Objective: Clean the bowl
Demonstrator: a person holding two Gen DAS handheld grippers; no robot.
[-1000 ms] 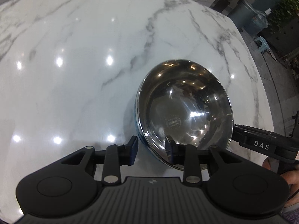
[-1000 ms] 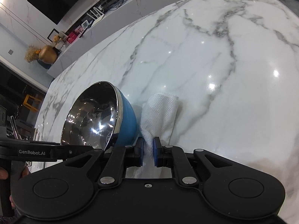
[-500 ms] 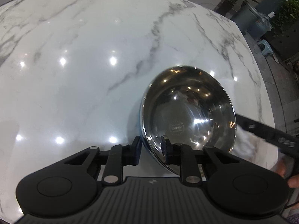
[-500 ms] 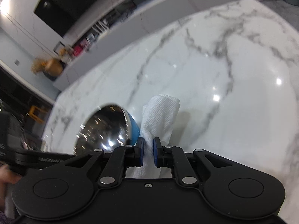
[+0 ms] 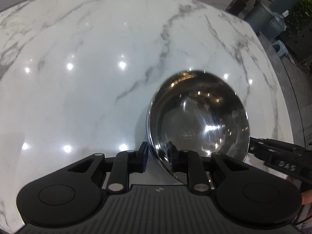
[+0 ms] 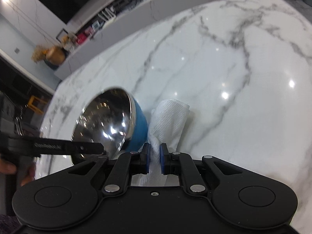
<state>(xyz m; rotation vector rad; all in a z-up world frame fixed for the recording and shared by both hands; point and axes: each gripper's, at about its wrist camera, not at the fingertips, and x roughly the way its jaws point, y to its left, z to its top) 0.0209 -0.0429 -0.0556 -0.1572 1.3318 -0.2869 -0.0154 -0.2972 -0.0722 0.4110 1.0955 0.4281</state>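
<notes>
A steel bowl [image 5: 198, 120] with a blue outside [image 6: 136, 124] is tilted up off the marble table. My left gripper [image 5: 158, 156] is shut on its near rim, one finger inside and one outside. My right gripper [image 6: 155, 157] is shut on a white paper towel [image 6: 169, 117] that sticks out forward, just right of the bowl's blue wall. The right gripper's body [image 5: 280, 161] shows at the right edge of the left wrist view, and the left gripper's body [image 6: 50, 146] crosses in front of the bowl in the right wrist view.
The white marble table [image 5: 97, 78] spreads wide around the bowl. Its right edge [image 5: 280, 97] drops to a floor with bins and plants. A long counter with ornaments [image 6: 93, 29] stands beyond the table's far edge.
The bowl has been lifted and tilted more upright in my left gripper. My right gripper has risen with the paper towel off the table and come beside the bowl.
</notes>
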